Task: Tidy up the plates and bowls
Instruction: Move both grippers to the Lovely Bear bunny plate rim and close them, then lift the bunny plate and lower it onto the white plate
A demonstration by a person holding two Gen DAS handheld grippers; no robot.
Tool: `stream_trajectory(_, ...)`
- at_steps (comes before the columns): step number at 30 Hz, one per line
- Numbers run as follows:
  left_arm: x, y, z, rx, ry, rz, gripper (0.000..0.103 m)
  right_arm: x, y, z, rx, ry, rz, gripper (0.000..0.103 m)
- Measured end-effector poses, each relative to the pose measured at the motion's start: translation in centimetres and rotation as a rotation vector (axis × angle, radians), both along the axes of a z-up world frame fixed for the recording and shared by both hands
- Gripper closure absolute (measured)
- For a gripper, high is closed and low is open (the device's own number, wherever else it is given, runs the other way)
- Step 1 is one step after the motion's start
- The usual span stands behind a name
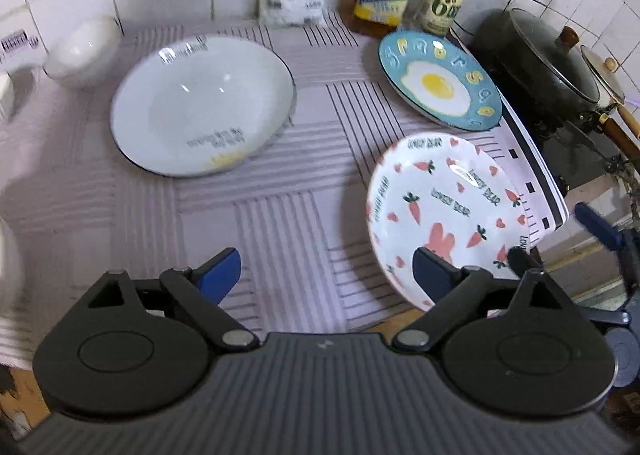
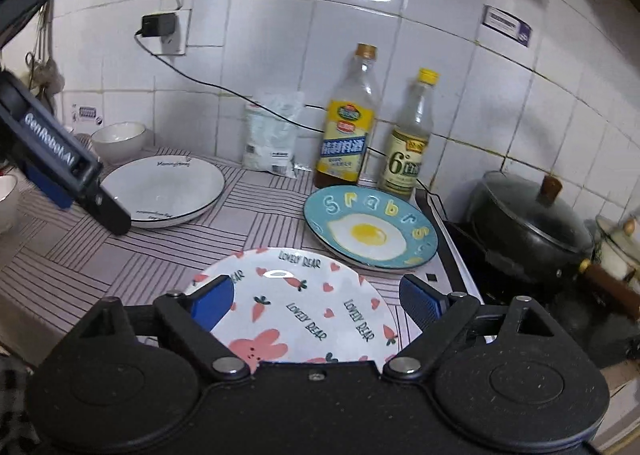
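A white carrot-and-rabbit plate (image 1: 444,207) (image 2: 296,315) lies at the counter's near right. A blue fried-egg plate (image 1: 438,81) (image 2: 370,233) lies behind it. A large white plate with a dark rim (image 1: 204,105) (image 2: 164,191) lies at the left, with a small white bowl (image 1: 82,53) (image 2: 119,141) behind it. My left gripper (image 1: 328,275) is open above the striped mat, its right finger over the carrot plate's near edge. My right gripper (image 2: 316,301) is open, its fingers on either side of the carrot plate's near part, just above it.
A striped mat (image 1: 280,223) covers the counter. Two bottles (image 2: 346,127) (image 2: 408,139) and a white bag (image 2: 272,135) stand against the tiled wall. A black lidded pot (image 2: 528,223) sits on the stove at the right. Another white dish (image 2: 6,203) shows at the left edge.
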State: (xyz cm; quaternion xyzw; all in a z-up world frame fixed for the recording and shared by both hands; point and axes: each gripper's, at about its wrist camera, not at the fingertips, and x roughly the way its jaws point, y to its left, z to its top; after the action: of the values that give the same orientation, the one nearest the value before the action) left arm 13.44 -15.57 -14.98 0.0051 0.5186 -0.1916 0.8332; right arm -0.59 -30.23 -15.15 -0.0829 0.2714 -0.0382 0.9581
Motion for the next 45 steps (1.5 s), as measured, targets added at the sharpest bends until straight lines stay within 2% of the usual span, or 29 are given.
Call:
stream_trajectory(4, -0.5, -1.4, -1.8, 0.007, -0.033, 0.039, 0.009, -0.1, -2.2, -2.0, 0.119, 0.004, -0.031, 0.012)
stream_trajectory(6, -0.5, -2.0, -2.5, 0.004, -0.041, 0.057, 0.009, 0.1, -3.0, -2.8, 0.137, 0.023, -0.053, 0.012)
stream_trajectory(17, 0.7, -4.7, -5.6, -0.008, 0.004, 0.056, 0.009, 1.3, -7.2, -6.2, 0.342, 0.051, -0.177, 0.018)
stream_trajectory(20, 1.0, -5.1, -6.3, -0.008, 0.031, 0.046, 0.009, 1.7, -7.8, -7.2, 0.389, 0.062, -0.208, 0.025)
stream_trajectory(23, 0.9, -5.4, -6.6, 0.018, 0.061, 0.007, 0.010, 1.9, -7.9, -7.9, 0.386, 0.085, -0.219, 0.038)
stream_trajectory(26, 0.9, -5.2, -6.8, 0.008, 0.071, 0.000, 0.012, 2.2, -7.8, -8.3, 0.374, 0.111, -0.198, 0.047)
stream_trajectory(27, 1.0, -5.2, -6.9, 0.003, 0.079, -0.002, 0.014, 2.3, -7.9, -8.5, 0.376, 0.114, -0.190, 0.050)
stream_trajectory(29, 1.2, -5.2, -7.1, -0.011, 0.098, -0.008, 0.025, 2.2, -8.0, -8.9, 0.383, 0.107, -0.195, 0.055)
stream_trajectory(30, 1.2, -5.2, -7.2, -0.017, 0.111, -0.011, 0.045, 2.1, -8.1, -9.1, 0.391, 0.098, -0.199, 0.057)
stream_trajectory(31, 1.3, -5.2, -7.4, -0.025, 0.127, -0.015, 0.059, 1.9, -8.2, -9.2, 0.402, 0.083, -0.204, 0.057)
stream_trajectory(32, 1.2, -5.2, -7.4, -0.023, 0.126, -0.011, 0.060, 1.7, -8.1, -9.4, 0.403, 0.072, -0.203, 0.057)
stream_trajectory(34, 1.1, -5.3, -7.4, -0.040, 0.117, -0.022, 0.072, 1.5, -7.7, -9.6, 0.366, 0.058, -0.182, 0.056)
stream_trajectory(37, 1.1, -5.5, -7.7, -0.057, 0.125, -0.019, 0.075, 1.6, -8.1, -9.6, 0.376, 0.066, -0.163, 0.056)
stream_trajectory(40, 1.2, -5.9, -7.8, -0.059, 0.098, -0.017, 0.076, 1.6, -8.1, -9.5, 0.377, 0.069, -0.163, 0.058)
stream_trajectory(43, 1.2, -6.4, -7.7, -0.031, 0.064, -0.036, 0.075, 1.4, -8.5, -9.6, 0.402, 0.057, -0.185, 0.069)
stream_trajectory(45, 1.4, -6.5, -7.4, 0.015, 0.046, -0.087, 0.074, 1.4, -8.8, -9.2, 0.440, 0.083, -0.195, 0.072)
